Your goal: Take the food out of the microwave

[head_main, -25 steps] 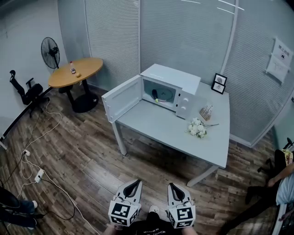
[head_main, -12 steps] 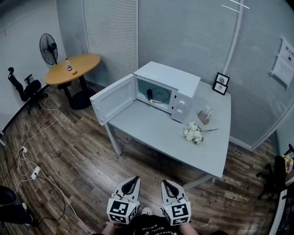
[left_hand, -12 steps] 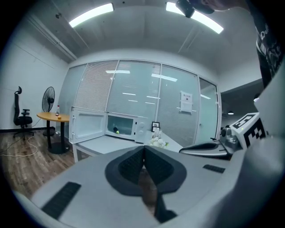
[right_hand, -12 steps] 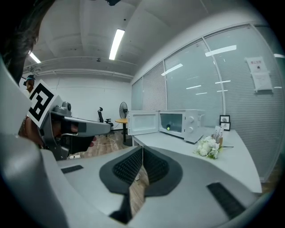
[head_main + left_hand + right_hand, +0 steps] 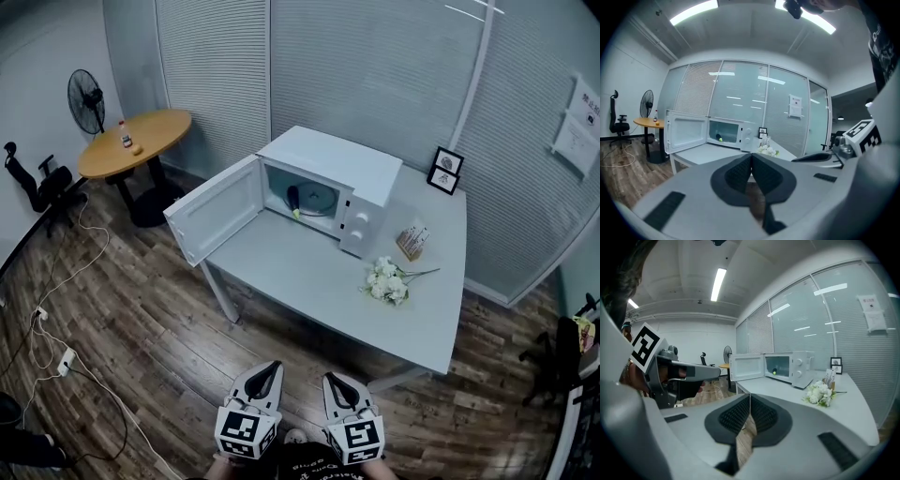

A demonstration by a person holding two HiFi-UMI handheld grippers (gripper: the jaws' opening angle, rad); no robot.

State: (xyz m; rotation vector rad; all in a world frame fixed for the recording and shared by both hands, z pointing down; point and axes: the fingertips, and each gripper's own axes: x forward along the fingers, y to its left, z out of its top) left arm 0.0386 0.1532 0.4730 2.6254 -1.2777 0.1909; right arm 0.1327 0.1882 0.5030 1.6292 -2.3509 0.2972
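Far ahead of the jaws, the microwave (image 5: 328,157) is standing open, exposing what is probably the food (image 5: 292,198); the left gripper (image 5: 271,368) and right gripper (image 5: 331,378) are pointing there, jaws together, empty.

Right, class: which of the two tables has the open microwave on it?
The grey rectangular table: the microwave stands on it, door swung open. The round wooden table by the fan has no microwave.
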